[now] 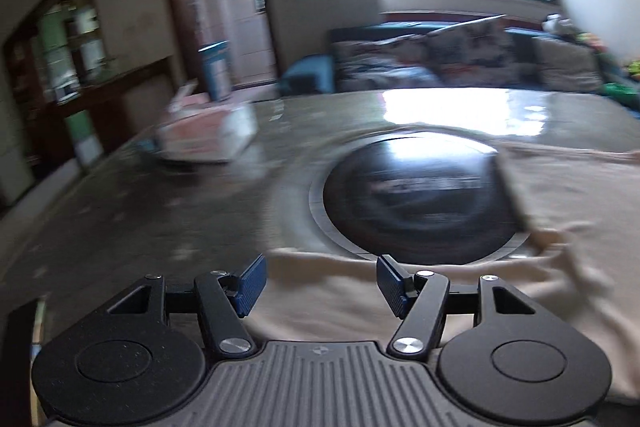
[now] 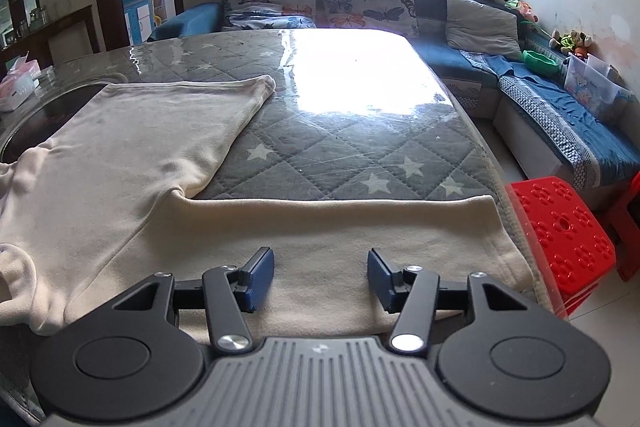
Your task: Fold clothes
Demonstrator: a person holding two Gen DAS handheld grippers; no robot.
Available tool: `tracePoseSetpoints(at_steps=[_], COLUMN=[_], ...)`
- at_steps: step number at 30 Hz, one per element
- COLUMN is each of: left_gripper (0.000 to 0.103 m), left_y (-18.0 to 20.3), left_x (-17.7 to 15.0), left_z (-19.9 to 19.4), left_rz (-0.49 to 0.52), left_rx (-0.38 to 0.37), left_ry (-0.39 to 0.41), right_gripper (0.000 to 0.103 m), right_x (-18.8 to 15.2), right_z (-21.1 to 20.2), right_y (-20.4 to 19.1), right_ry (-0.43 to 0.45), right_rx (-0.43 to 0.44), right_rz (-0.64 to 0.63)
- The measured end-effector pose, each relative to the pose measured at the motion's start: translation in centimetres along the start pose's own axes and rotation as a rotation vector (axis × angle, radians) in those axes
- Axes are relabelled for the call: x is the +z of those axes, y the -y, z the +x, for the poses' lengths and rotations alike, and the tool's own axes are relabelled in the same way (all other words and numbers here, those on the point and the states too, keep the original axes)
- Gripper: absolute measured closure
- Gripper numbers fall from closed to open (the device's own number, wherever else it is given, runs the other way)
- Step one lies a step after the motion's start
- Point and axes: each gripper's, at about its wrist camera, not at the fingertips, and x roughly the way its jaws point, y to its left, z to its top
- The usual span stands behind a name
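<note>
A cream long-sleeved garment (image 2: 132, 155) lies spread on the table, one sleeve (image 2: 340, 223) stretched toward the right edge and a folded part reaching back toward the middle. My right gripper (image 2: 321, 277) hovers just above that sleeve, open, blue pads apart with only flat cloth under them. In the blurred left wrist view the same garment (image 1: 560, 211) covers the near right of the table. My left gripper (image 1: 320, 285) is open above its near edge, nothing pinched between the pads.
The table (image 2: 360, 147) carries a grey star-quilted cover under clear plastic and a dark round inset (image 1: 416, 195). A tissue box (image 1: 208, 135) sits far left. A red stool (image 2: 560, 227) stands off the right edge, and a blue sofa (image 2: 520, 83) with cushions lies beyond.
</note>
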Motion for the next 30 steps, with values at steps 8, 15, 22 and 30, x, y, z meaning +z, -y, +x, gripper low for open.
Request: tracePoseSetpoints(at_steps=[8, 15, 22, 30], left_gripper=[0.04, 0.078, 0.099, 0.091], left_y=[-1.6, -1.2, -0.7, -3.4], left_x=[-1.0, -0.6, -0.4, 0.1], left_z=[2.1, 3.0, 4.5, 4.2], left_rz=[0.004, 0.045, 0.138, 0.024], left_rx=[0.041, -0.002, 0.111, 0.052], left_ry=[-0.062, -0.051, -0.025, -0.046], right_gripper=[0.048, 0.048, 0.047, 0.044], right_x=[0.2, 0.2, 0.2, 0.4], right_z=[0.2, 0.2, 0.3, 0.3], right_y=[-0.1, -0.2, -0.3, -0.3], right_ry=[-0.003, -0.005, -0.007, -0.011], right_rx=[-0.005, -0.01, -0.017, -0.022], right_rz=[-0.002, -0.001, 0.0, -0.007])
